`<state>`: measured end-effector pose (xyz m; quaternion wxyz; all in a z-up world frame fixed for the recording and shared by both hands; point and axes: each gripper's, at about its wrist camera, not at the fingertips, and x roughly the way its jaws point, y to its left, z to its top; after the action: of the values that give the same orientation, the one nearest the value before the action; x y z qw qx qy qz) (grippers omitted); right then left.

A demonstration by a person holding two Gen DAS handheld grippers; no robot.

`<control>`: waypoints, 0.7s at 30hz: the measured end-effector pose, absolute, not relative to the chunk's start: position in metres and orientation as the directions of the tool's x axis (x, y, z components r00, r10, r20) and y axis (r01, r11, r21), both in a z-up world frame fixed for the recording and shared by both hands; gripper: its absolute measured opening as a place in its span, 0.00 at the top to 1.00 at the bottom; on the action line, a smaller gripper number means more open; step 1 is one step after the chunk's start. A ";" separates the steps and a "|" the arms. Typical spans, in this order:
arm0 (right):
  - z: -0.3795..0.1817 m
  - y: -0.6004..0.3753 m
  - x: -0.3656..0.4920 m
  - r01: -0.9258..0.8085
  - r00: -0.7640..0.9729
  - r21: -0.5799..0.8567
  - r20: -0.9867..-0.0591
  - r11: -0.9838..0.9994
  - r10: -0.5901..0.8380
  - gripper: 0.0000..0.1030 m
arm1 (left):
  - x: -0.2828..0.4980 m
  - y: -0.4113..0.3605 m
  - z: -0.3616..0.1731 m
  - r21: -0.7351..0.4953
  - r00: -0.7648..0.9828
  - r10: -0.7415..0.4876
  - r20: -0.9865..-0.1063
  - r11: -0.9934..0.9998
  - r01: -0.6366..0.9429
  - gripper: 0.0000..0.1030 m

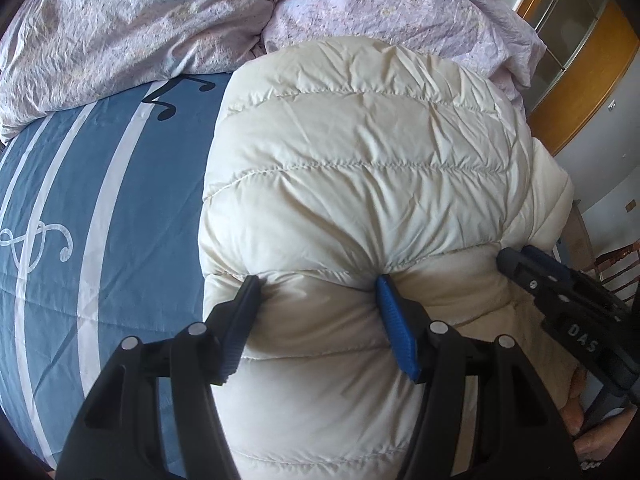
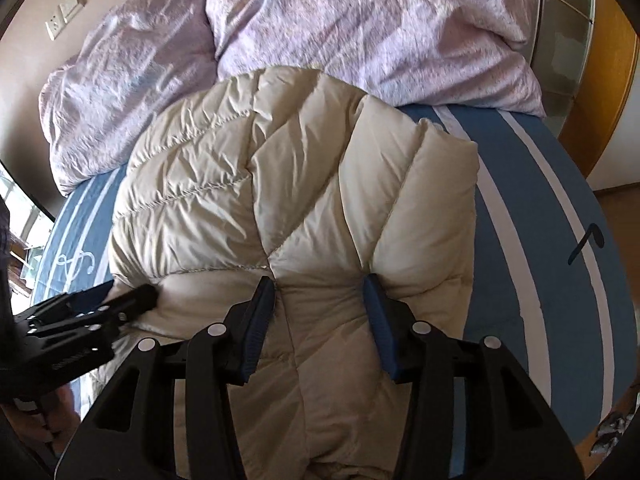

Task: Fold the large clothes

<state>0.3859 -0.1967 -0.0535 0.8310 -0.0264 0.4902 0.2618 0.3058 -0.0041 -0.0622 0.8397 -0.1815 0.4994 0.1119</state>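
A cream quilted down jacket [image 1: 360, 160] lies in a thick folded bundle on the bed, its near edge toward me. My left gripper [image 1: 318, 280] pinches that near edge; the padding bulges between the blue pads and puckers at both tips. In the right wrist view the jacket [image 2: 280, 180] shows a folded sleeve layer on its right side, and my right gripper [image 2: 319, 282] squeezes the edge the same way. Each gripper shows in the other's view: the right gripper [image 1: 520, 260] at the jacket's right, the left gripper [image 2: 132, 296] at its left.
The blue sheet [image 1: 80, 200] with white stripes and music notes covers the bed. A crumpled lilac duvet [image 2: 360, 20] is heaped just behind the jacket. A wooden wardrobe door [image 1: 592, 72] stands at the far right, and wall sockets [image 2: 64, 16] are at the upper left.
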 end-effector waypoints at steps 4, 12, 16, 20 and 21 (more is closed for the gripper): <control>-0.063 -0.202 0.389 -0.438 0.372 0.227 -0.835 0.870 0.405 0.53 | 0.307 -0.008 -0.060 -0.177 0.484 0.019 -0.875 0.917 -0.356 0.41; -0.078 -0.209 0.395 -0.403 0.348 0.252 -0.847 0.880 0.402 0.54 | 0.314 -0.011 -0.055 -0.159 0.505 0.043 -0.862 0.923 -0.351 0.41; -0.083 -0.211 0.397 -0.397 0.343 0.258 -0.848 0.881 0.403 0.54 | 0.319 -0.009 -0.052 -0.160 0.516 0.051 -0.855 0.920 -0.357 0.41; -0.087 -0.212 0.398 -0.389 0.337 0.271 -0.848 0.880 0.410 0.54 | 0.326 -0.008 -0.048 -0.147 0.523 0.069 -0.849 0.921 -0.360 0.41; -0.087 -0.212 0.398 -0.388 0.336 0.272 -0.848 0.880 0.410 0.54 | 0.328 -0.009 -0.046 -0.139 0.525 0.077 -0.848 0.922 -0.360 0.41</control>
<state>0.3979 -0.2121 -0.0873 0.8174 0.0106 0.5216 0.2442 0.3281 -0.0086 -0.0464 0.8601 -0.1506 0.4706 0.1271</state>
